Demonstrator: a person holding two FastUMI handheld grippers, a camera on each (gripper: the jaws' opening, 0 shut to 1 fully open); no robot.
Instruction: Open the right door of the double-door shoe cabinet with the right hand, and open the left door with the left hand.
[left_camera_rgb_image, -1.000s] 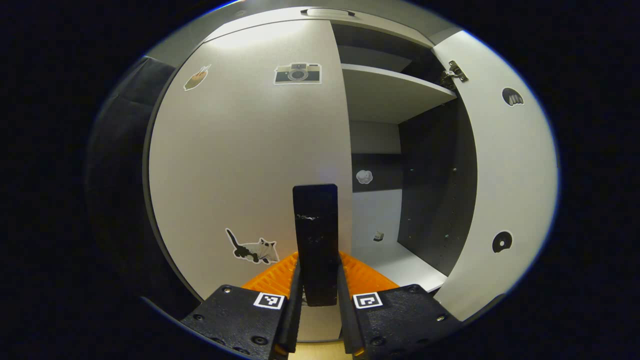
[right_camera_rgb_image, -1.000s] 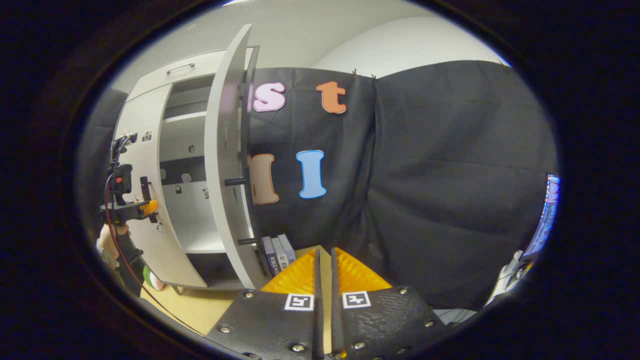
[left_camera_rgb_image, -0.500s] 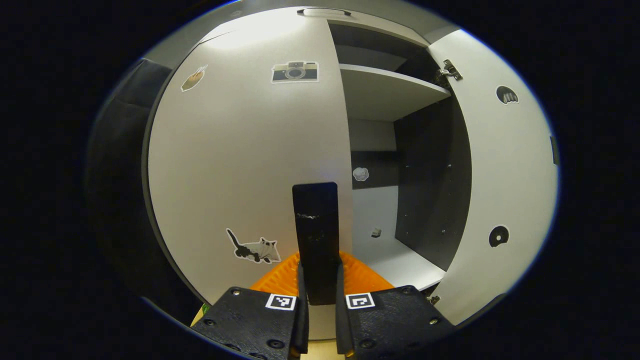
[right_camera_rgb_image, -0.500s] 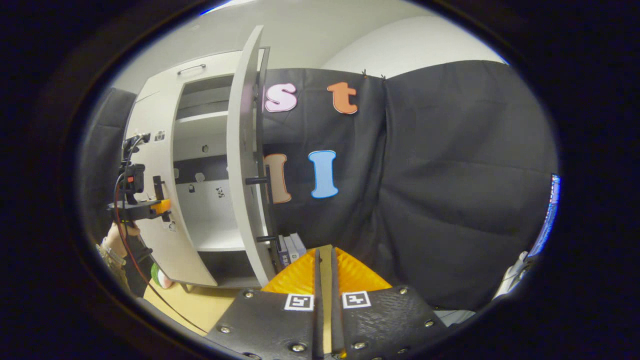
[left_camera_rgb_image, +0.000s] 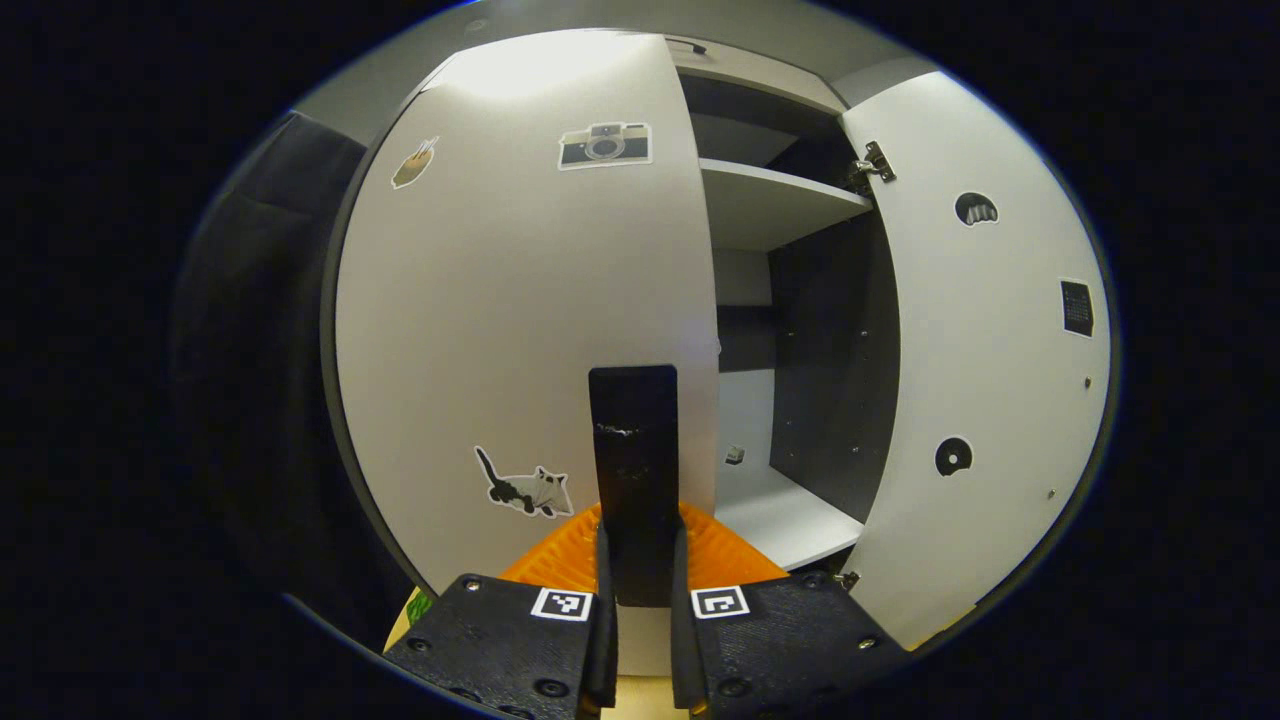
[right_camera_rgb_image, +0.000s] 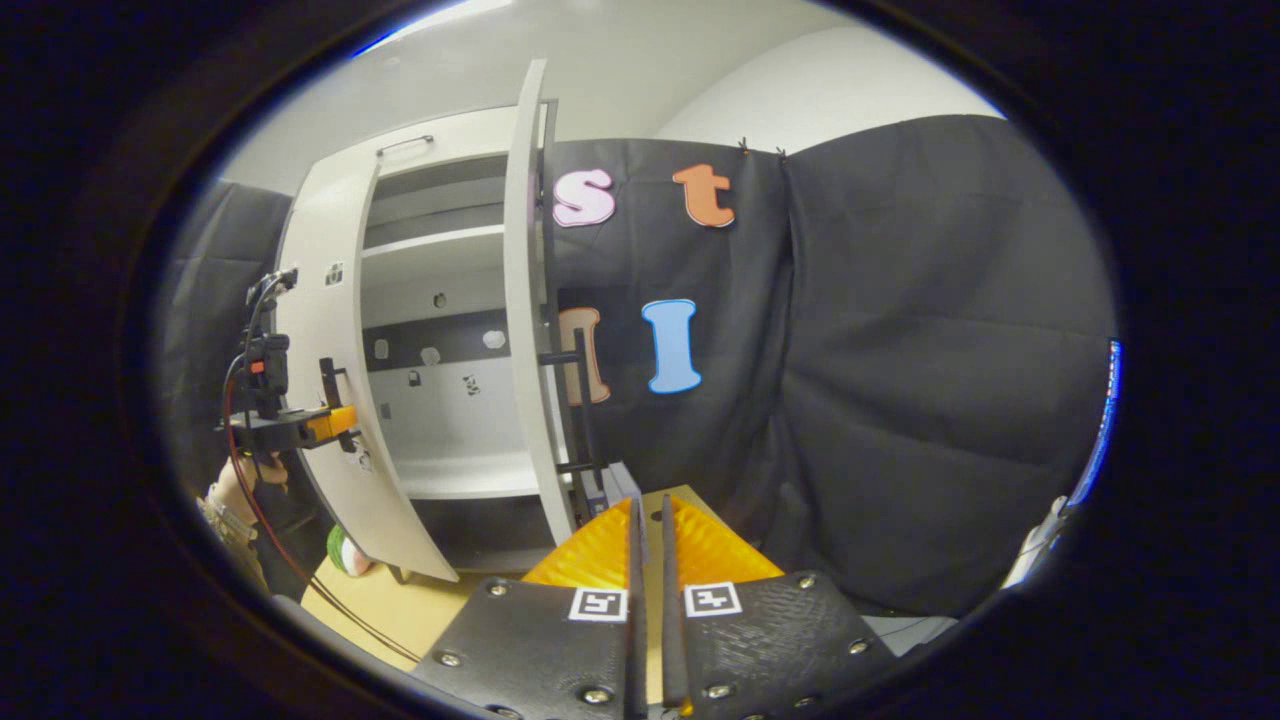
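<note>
Swinging outward since a second ago, the white left door (left_camera_rgb_image: 520, 320) of the shoe cabinet (right_camera_rgb_image: 440, 290) follows my left gripper (left_camera_rgb_image: 637, 560), pinched on its black bar handle (left_camera_rgb_image: 633, 450). White right door (right_camera_rgb_image: 528, 300) stands wide open; right gripper (right_camera_rgb_image: 648, 540) pressed together, holding nothing.

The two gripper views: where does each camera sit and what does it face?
Left gripper view: rides the left claw, close before the left door; its fingers clamp the black handle.
Right gripper view: rides the right claw, farther back, facing the cabinet and the booth's wall; fingers together, holding nothing.
Shared: the open right door, the left door, the left claw.
</note>
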